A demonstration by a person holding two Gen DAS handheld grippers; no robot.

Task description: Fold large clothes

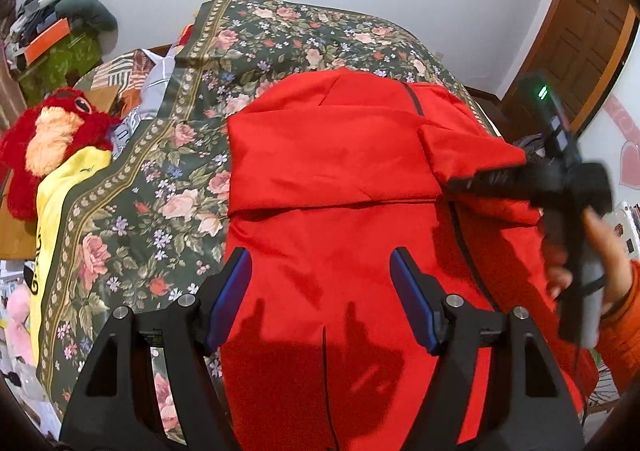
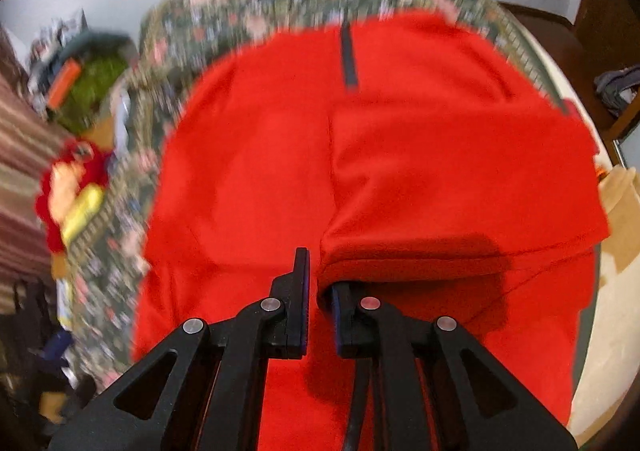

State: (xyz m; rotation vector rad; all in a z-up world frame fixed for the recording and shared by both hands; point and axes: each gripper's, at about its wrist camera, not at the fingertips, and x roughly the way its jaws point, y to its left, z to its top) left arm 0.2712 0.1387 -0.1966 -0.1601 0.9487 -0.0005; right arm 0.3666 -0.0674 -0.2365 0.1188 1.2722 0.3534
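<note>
Red garment (image 1: 340, 171) is judged part-folded on the floral bedspread (image 1: 160, 179); its flap is pinched by the nearly closed right gripper (image 2: 320, 291), left gripper (image 1: 320, 291) held open, empty.

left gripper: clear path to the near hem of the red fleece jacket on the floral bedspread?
Probably yes. The left gripper hangs open directly over the red fleece jacket, nothing between fingers and cloth. The right gripper, closed on a jacket fold, works off to the right.

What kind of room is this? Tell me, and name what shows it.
Most likely a bedroom: a red garment lies spread on a bed under a floral cover, a red plush toy sits beside it, and a wooden door stands behind.
</note>
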